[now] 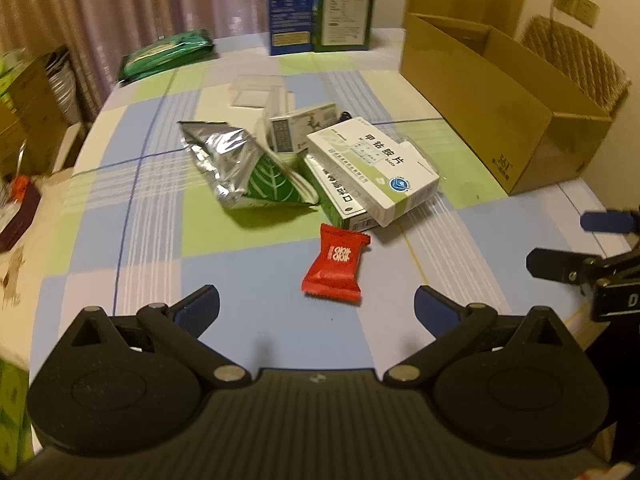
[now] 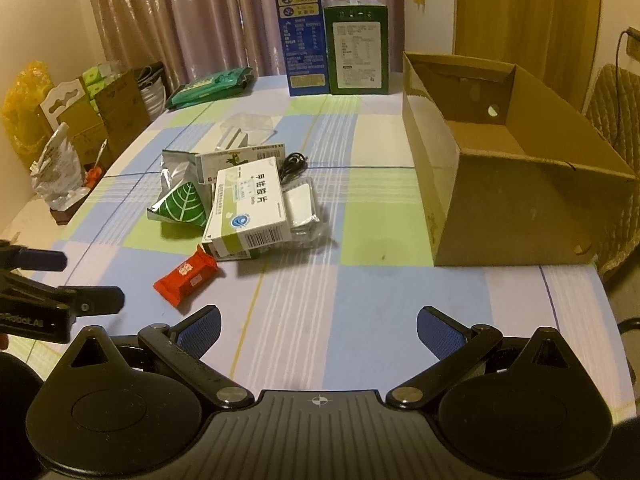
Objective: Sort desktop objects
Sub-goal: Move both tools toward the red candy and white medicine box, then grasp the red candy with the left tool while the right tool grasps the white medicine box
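Observation:
A red candy packet [image 1: 336, 264] [image 2: 186, 276] lies on the checked tablecloth, closest to me. Behind it is a pile: a white and green medicine box [image 1: 376, 168] [image 2: 250, 204], a silver foil pouch with a green leaf [image 1: 244, 168] [image 2: 182, 204], a smaller box [image 1: 300, 126], a black cable [image 2: 294, 164] and a clear plastic pack [image 2: 304, 208]. My left gripper [image 1: 316, 308] is open, just short of the candy. My right gripper [image 2: 318, 328] is open over bare cloth, right of the candy. Each gripper shows at the edge of the other's view.
An empty cardboard box [image 2: 512, 168] [image 1: 500, 100] stands open at the right of the table. A blue carton [image 2: 298, 36] and a green carton [image 2: 356, 48] stand at the far edge, with a green wipes pack [image 2: 212, 84] at the far left. Bags and boxes crowd the left side.

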`<state>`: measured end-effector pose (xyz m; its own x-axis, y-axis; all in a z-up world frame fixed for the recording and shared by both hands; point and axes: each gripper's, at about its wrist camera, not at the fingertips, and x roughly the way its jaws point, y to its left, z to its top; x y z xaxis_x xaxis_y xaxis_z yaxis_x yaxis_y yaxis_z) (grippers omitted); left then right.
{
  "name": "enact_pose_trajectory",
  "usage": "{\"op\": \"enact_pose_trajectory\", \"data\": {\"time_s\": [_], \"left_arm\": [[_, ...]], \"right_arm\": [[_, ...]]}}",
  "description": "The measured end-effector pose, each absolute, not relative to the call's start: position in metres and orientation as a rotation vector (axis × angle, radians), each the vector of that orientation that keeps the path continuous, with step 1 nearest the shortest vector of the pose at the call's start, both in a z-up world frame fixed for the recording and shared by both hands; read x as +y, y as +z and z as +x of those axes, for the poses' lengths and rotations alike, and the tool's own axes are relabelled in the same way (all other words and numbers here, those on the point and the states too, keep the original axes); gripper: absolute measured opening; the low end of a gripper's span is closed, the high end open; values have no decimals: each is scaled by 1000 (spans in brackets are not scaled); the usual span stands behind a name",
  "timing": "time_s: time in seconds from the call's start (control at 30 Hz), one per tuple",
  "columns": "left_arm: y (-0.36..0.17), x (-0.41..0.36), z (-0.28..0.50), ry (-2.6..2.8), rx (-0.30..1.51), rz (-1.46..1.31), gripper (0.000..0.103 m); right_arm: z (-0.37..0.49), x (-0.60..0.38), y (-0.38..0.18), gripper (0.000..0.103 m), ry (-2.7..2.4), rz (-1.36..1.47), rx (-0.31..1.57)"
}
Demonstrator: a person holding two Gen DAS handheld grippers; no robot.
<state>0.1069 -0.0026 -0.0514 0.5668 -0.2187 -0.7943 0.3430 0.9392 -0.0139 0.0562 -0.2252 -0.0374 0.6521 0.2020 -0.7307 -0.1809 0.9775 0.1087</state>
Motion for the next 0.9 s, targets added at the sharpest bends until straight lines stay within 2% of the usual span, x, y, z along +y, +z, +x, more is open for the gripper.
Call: {"op": "enact_pose_trajectory", "data": {"time_s": [0.53,0.67,0.73,0.9], "left_arm": [[-100,-24,167,-520,972,278,87],[-112,-29,174,-542,996,294,72],[-115,-31,176,-545,999,302,68],[-119,-31,179,-546,1001,299,46]], "right_arm": [[89,-213,-49,101,294,-32,793],[97,-214,-54,101,294,-35,800],[101,-214,-57,101,294,-33,806],[108,-208,-60,101,314,-45,799]]}}
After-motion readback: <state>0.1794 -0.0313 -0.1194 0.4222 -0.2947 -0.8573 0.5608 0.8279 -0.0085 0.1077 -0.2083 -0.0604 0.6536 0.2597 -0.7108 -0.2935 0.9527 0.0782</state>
